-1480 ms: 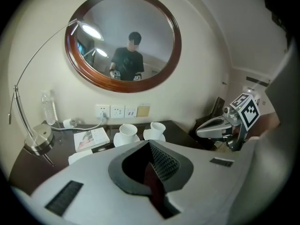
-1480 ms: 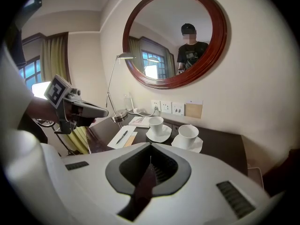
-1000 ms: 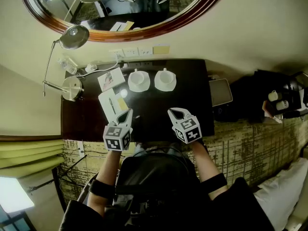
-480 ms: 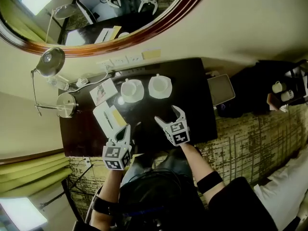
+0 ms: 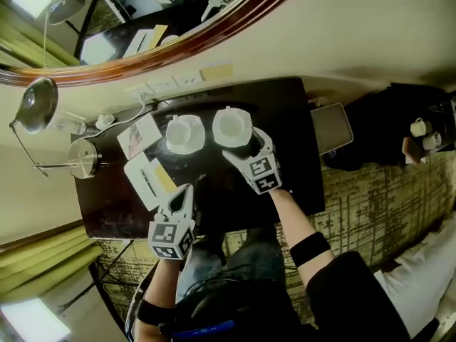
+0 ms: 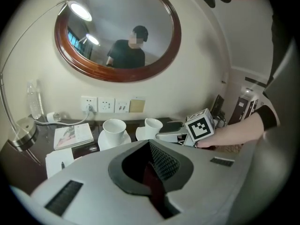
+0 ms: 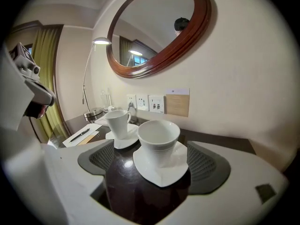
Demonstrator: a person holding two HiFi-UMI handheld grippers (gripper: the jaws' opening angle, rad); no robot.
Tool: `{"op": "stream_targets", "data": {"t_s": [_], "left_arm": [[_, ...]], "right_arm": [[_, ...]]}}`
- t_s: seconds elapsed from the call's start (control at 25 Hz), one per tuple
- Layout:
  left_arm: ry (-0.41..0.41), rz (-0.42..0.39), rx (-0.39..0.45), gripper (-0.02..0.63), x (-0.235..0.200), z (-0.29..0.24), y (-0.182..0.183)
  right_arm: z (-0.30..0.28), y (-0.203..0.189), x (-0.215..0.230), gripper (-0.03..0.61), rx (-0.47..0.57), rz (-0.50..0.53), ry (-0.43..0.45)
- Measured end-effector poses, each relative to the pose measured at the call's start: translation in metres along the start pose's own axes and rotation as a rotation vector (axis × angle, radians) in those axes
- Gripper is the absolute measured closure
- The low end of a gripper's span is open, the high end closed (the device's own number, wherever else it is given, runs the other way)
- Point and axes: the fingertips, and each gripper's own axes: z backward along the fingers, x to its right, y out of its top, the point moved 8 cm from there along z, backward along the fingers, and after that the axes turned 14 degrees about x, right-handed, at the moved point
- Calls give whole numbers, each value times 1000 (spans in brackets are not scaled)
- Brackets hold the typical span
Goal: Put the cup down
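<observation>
Oval mirror [image 5: 142, 13] half beyond top edge

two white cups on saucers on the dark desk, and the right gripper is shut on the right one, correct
No. The right gripper view shows the right gripper open, jaws just opened wide, the right cup on its saucer between them, ungripped. The rest holds.

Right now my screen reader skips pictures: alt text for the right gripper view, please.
Jaws of the right gripper, just opened, flank a white cup on its saucer without touching; a second cup stands behind left, under a mirror.
</observation>
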Motion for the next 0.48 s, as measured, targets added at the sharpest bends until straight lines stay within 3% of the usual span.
{"op": "stream_targets", "data": {"t_s": [0.24, 0.48], "left_arm": [[9, 34, 5, 614, 11, -21, 4], [21, 44, -9, 614, 14, -30, -3]], "right_arm": [[-32, -2, 18, 60, 20, 38, 100], [-56, -4, 25, 58, 9, 67, 140]]}}
